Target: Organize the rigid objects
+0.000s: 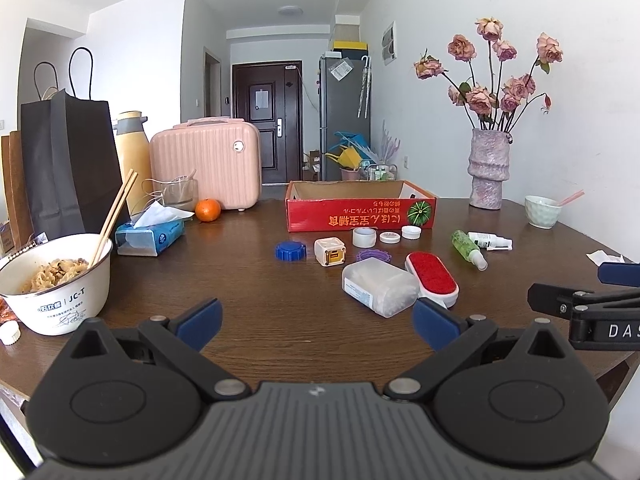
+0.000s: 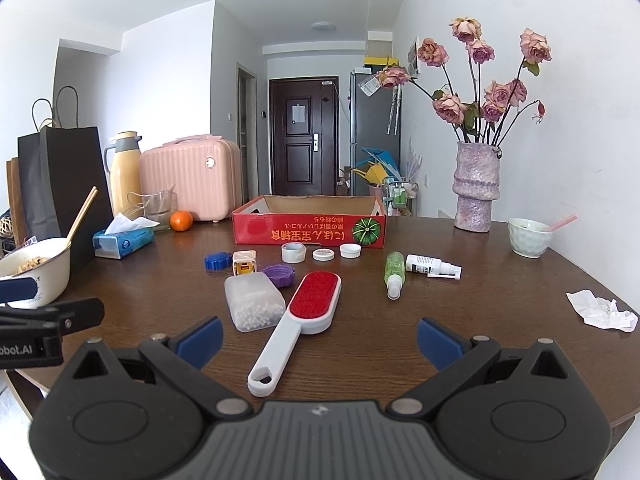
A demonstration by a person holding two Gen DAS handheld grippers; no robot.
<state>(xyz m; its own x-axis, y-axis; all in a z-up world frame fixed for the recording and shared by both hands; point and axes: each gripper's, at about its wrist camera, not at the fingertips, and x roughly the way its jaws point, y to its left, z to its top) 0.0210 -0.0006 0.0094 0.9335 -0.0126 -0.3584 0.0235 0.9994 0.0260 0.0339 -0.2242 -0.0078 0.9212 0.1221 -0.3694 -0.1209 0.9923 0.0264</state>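
Observation:
A red cardboard box [image 1: 360,210] [image 2: 308,228] stands open at the table's far middle. In front of it lie a blue cap [image 1: 290,251] [image 2: 217,261], a cream cube [image 1: 329,251] [image 2: 243,262], a purple cap [image 1: 373,255] [image 2: 279,274], a tape roll [image 1: 364,237] [image 2: 293,252], two white lids [image 1: 390,237] [image 2: 323,255], a clear plastic case [image 1: 378,286] [image 2: 254,302], a red lint brush [image 1: 432,278] [image 2: 304,312], a green bottle [image 1: 468,249] [image 2: 394,274] and a white spray bottle [image 1: 489,241] [image 2: 432,266]. My left gripper [image 1: 316,322] and right gripper [image 2: 318,340] are open and empty near the front edge.
A noodle bowl with chopsticks [image 1: 56,280], a tissue pack [image 1: 150,234], an orange [image 1: 207,210], a pink case [image 1: 206,166] and paper bags [image 1: 64,164] fill the left. A flower vase [image 2: 476,188], a small cup [image 2: 529,237] and crumpled paper [image 2: 600,311] are on the right.

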